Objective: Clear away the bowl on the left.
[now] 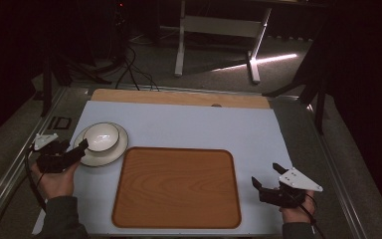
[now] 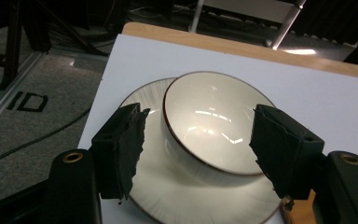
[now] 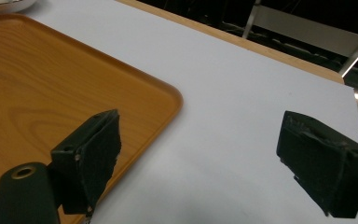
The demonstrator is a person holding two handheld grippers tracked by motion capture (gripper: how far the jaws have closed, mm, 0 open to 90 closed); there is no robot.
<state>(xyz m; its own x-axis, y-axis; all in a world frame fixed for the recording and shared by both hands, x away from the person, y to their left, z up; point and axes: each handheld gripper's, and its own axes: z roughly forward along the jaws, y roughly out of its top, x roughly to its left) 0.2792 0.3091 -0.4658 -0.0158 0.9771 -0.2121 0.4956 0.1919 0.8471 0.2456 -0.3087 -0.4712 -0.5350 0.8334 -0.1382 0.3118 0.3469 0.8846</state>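
Note:
A cream bowl [image 1: 101, 135] with a thin dark rim sits on a cream plate [image 1: 110, 153] at the left of the white mat. My left gripper [image 1: 81, 151] is at the plate's left edge and points at the bowl. In the left gripper view the bowl [image 2: 209, 126] lies between the wide-apart jaws of that gripper [image 2: 198, 119], above the plate [image 2: 168, 196], and the left pad stands apart from it. My right gripper [image 1: 264, 174] hovers open over bare mat, right of the wooden tray [image 1: 176, 186]. The tray's corner [image 3: 51, 84] sits by its left jaw.
The white mat [image 1: 204, 124] covers the table, with a wooden strip [image 1: 179, 97] along the far edge. Metal frame rails run down both sides. On the dark floor beyond are cables [image 1: 129, 69] and a white table frame [image 1: 219, 30].

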